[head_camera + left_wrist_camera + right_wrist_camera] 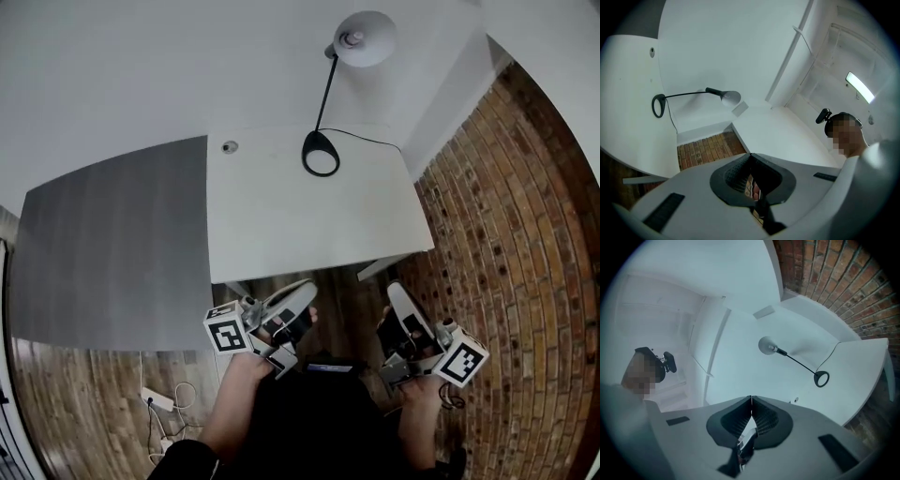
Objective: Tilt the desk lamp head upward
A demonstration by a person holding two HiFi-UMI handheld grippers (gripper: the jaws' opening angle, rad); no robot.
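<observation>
Head view: the lamp head (366,37) sits beyond the far edge of the white bench (281,216), near its far right corner, the shade's back turned to the camera. Its ring base (320,153) rests on the bench by that same edge, with a cable (370,141) running off to the right. The left hand-held gripper (303,306) and right hand-held gripper (391,309) are held off the near edge, well apart from the lamp. In each gripper view the jaw tips meet with nothing between them.
</observation>
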